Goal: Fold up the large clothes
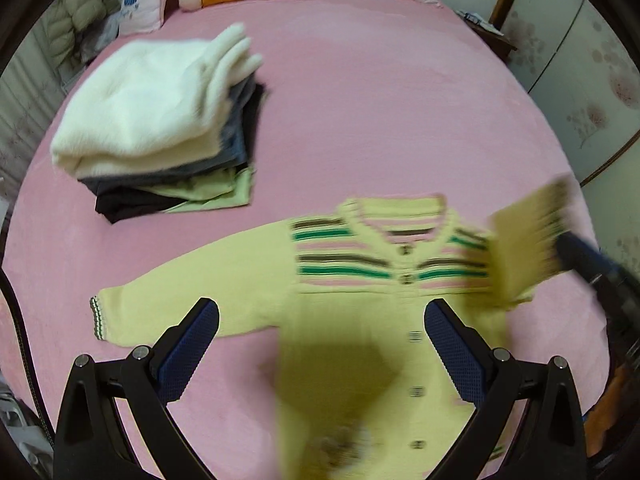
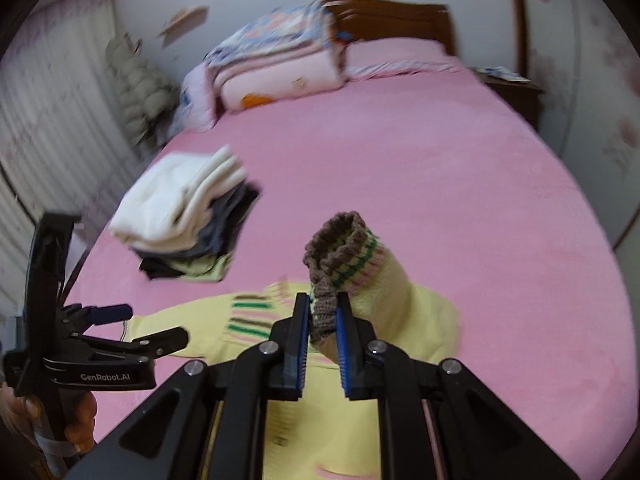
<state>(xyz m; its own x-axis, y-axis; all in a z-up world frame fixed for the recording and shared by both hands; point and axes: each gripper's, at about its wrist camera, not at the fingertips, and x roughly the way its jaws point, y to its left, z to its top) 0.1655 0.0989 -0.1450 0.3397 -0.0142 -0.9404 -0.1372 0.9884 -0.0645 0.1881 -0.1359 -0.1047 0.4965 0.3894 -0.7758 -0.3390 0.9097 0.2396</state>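
Several garments already folded, stacked in pile (image 1: 156,128) far left on bed (image 1: 380,112). Yellow cardigan (image 1: 352,320) spread flat near centre, mid-fold. Right gripper (image 2: 324,316) clamped on cuff (image 2: 336,248), sleeve lifted. Left gripper (image 1: 320,320) wide open above cardigan. Body folds remaining.

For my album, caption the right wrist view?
Right gripper pinches the cardigan cuff above a pink bed.
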